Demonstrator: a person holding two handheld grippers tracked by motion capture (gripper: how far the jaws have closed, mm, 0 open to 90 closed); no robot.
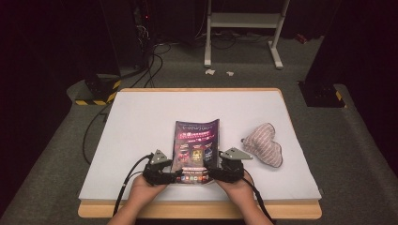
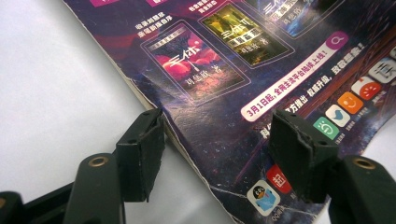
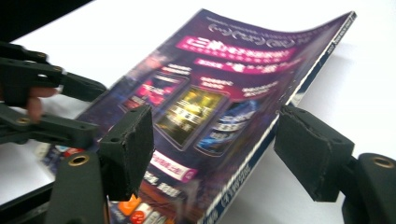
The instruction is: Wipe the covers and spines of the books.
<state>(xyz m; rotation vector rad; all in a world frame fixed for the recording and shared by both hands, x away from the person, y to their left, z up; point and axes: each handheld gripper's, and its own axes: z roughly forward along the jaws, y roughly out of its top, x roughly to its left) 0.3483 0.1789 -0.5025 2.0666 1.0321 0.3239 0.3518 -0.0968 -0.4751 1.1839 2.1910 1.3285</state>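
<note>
A glossy magazine [image 1: 196, 145] with a dark purple cover lies on the white table top [image 1: 136, 122] near the front edge, and its far end curls up. My left gripper [image 1: 176, 176] is at its near left corner. In the left gripper view the jaws [image 2: 217, 140] stand apart, one beside the magazine's [image 2: 233, 70] edge and one over the cover. My right gripper [image 1: 211, 172] is at the near right corner. Its jaws [image 3: 215, 140] straddle the spine of the magazine [image 3: 219, 93] without pressing on it. The left gripper [image 3: 46, 107] also shows in the right gripper view.
A striped fabric pouch [image 1: 264, 144] lies to the right of the magazine. The wooden table edge [image 1: 197, 211] runs along the front. Beyond the table are cables [image 1: 141, 70], a black stand base [image 1: 96, 89] and a white frame [image 1: 244, 28] on the floor.
</note>
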